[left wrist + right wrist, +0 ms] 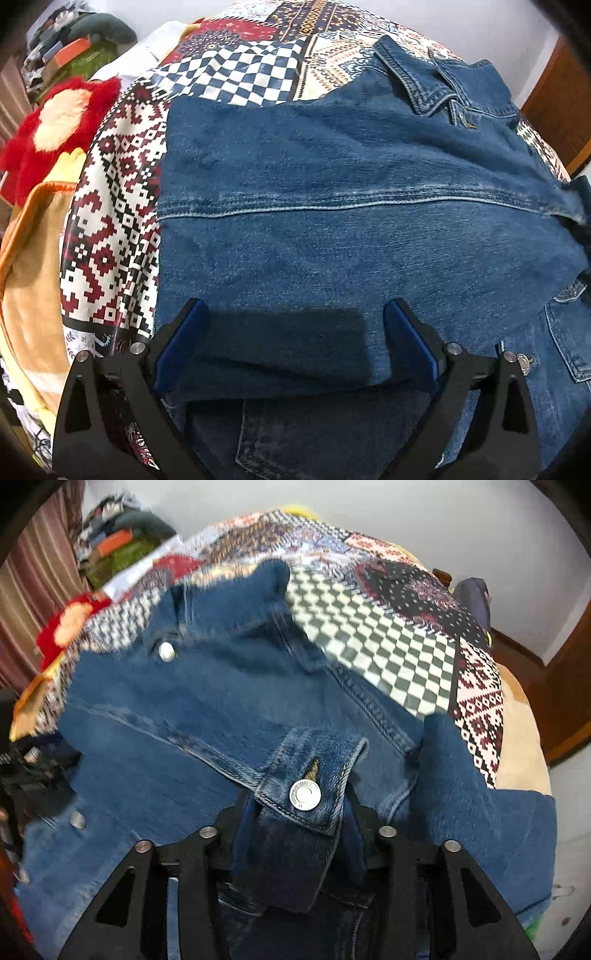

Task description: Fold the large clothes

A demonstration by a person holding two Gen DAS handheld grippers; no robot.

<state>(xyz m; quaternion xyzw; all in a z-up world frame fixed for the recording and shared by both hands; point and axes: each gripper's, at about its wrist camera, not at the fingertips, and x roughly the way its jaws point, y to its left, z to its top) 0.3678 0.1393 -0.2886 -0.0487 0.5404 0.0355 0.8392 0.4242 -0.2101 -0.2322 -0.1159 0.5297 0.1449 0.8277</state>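
A blue denim jacket [332,229] lies on a patchwork bedspread [122,206], its collar [417,81] at the far side. My left gripper [295,332] is open, its blue-padded fingers [184,339] wide apart over a folded denim edge, not pinching it. In the right wrist view the jacket [177,716] is bunched and partly lifted. My right gripper [295,834] is shut on a denim cuff [306,775] with a silver snap button [305,794]; the fingertips are hidden by the cloth.
A red and cream plush toy [55,122] and an orange blanket [33,266] lie at the left of the bed. Clutter [74,48] is piled at the far left. A wooden door frame [561,686] stands at the right, with a white wall [406,517] behind.
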